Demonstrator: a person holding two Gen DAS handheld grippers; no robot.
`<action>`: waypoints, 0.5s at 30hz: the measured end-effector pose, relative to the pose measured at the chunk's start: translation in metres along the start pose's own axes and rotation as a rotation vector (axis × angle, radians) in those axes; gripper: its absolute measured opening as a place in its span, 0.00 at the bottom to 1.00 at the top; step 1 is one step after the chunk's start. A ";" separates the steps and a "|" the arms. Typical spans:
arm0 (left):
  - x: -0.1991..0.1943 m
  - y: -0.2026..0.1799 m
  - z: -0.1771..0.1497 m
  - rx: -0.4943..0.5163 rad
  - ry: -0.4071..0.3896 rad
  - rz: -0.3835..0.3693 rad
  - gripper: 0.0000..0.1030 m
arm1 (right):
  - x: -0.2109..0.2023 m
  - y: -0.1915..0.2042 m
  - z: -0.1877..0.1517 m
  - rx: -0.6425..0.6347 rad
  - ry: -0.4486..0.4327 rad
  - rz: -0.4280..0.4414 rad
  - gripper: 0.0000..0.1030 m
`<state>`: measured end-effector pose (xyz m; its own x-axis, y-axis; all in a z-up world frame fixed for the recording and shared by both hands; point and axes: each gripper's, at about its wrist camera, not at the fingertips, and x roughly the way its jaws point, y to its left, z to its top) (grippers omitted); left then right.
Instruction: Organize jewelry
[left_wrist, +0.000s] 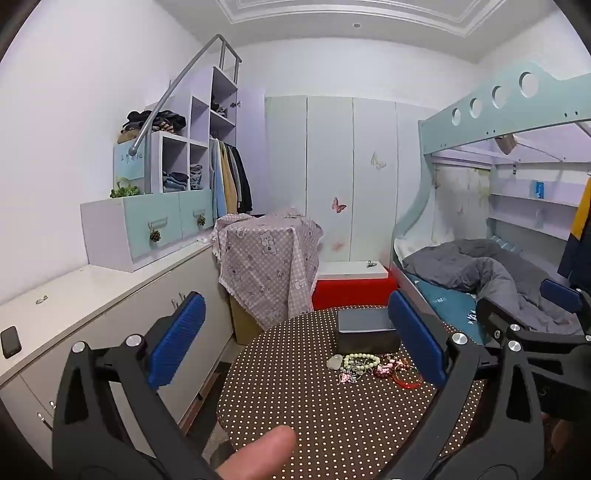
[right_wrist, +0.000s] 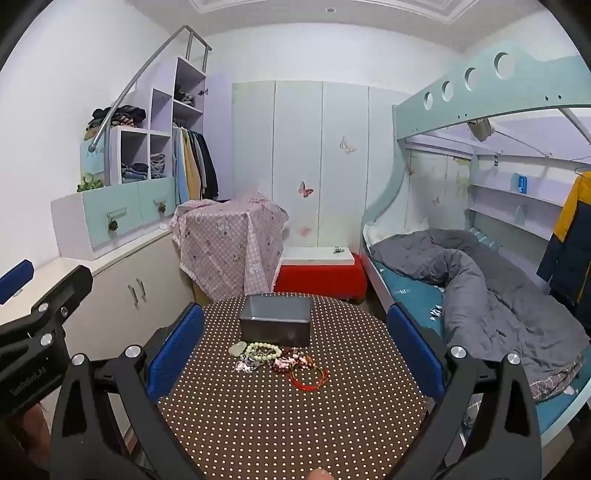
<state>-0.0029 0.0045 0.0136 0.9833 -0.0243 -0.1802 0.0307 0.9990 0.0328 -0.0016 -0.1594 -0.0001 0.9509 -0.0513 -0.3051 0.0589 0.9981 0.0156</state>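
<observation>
On the dotted round table, jewelry lies before a gray box.

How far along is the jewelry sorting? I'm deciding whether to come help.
Nothing looks done: the gray box appears empty. Nothing is in hand; the left gripper and right gripper are open above the table. The jewelry pile remains beside the box.

Brown white-dotted tablecloth; grey box; pale-green bracelet; red bangle.
</observation>
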 end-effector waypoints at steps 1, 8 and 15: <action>0.000 0.000 0.000 -0.003 -0.002 -0.001 0.94 | 0.000 0.000 0.001 -0.001 -0.001 0.001 0.92; 0.003 0.002 0.002 -0.017 0.005 -0.015 0.94 | 0.003 0.000 0.005 -0.006 -0.013 -0.002 0.92; 0.007 0.004 0.001 -0.029 0.005 -0.025 0.94 | 0.001 0.000 0.005 -0.011 -0.028 -0.005 0.92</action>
<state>0.0047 0.0087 0.0131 0.9814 -0.0492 -0.1856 0.0500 0.9988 -0.0005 0.0009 -0.1597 0.0043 0.9587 -0.0566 -0.2786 0.0599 0.9982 0.0033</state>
